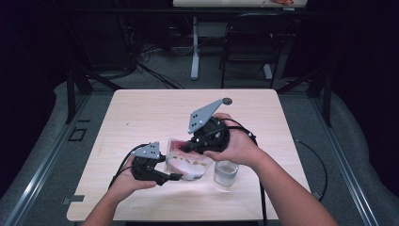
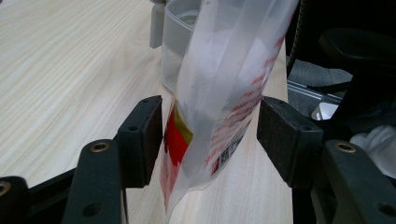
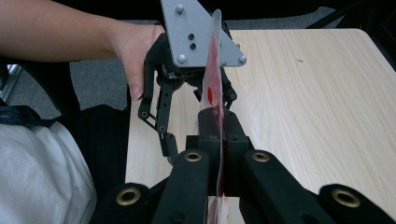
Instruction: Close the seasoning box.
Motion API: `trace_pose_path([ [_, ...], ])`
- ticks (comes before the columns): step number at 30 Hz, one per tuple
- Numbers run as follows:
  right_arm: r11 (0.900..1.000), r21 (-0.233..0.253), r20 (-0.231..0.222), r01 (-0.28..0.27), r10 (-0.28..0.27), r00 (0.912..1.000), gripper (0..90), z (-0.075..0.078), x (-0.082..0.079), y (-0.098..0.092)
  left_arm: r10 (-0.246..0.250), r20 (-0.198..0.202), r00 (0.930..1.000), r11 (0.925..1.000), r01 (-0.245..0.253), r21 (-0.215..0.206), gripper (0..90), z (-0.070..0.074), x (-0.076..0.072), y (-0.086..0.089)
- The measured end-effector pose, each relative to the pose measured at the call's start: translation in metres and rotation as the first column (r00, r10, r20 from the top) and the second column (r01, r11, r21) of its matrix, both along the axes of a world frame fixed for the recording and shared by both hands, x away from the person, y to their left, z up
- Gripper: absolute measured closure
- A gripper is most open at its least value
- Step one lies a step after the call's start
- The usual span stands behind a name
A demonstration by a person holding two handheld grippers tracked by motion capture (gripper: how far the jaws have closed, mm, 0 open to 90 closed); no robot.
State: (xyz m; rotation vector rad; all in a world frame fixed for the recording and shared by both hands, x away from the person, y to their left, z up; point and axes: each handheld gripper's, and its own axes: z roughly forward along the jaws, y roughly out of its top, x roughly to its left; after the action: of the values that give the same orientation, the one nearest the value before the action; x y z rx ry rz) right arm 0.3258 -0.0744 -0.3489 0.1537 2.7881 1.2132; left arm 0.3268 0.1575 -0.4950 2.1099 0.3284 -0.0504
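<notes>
Above the table (image 1: 155, 113), right claw (image 3: 219, 135) pinches the bag (image 1: 188, 162); left claw (image 2: 210, 135) gapes wide.

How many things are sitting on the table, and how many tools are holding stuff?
Plastic bags: 1, the red-printed bag
Clear containers: 1, the clear container
Tools: 2, the left tool open around the bag, the right tool shut on its edge
Total: 4

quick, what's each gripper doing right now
Left gripper: open, jaws either side of the plastic bag, not clamping it.
Right gripper: shut on the plastic bag's edge.
</notes>
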Motion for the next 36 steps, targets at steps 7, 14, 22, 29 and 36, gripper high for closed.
trace_pose_path([
  [7,1.000,0.002,0.004,-0.010,0.010,0.9999,90.0,0.0023,-0.0013,-0.0004,-0.021,-0.004,0.9998,0.9997,0.021,-0.007,38.9,-0.0033,0.0014,-0.0031],
  [14,1.000,0.010,0.010,-0.013,0.013,0.9999,90.0,0.0041,-0.0021,0.0010,-0.019,-0.014,0.9997,0.9997,0.019,-0.018,37.7,-0.0073,0.0022,-0.0055],
  [22,1.000,0.018,0.005,-0.007,0.007,1.0000,90.0,0.0014,-0.0011,-0.0009,-0.032,-0.018,0.9993,0.9995,0.031,-0.011,44.7,-0.0081,0.0029,-0.0039],
  [29,1.000,0.020,0.001,-0.007,0.007,1.0000,90.0,-0.0006,0.0009,-0.0042,-0.028,-0.002,0.9996,0.9996,0.028,0.003,50.1,-0.0077,0.0023,-0.0024],
  [36,1.000,0.023,-0.016,-0.007,0.007,0.9999,89.8,-0.0034,0.0024,-0.0059,-0.032,-0.011,0.9994,0.9988,0.032,0.036,54.3,-0.0045,0.0000,0.0009],
])
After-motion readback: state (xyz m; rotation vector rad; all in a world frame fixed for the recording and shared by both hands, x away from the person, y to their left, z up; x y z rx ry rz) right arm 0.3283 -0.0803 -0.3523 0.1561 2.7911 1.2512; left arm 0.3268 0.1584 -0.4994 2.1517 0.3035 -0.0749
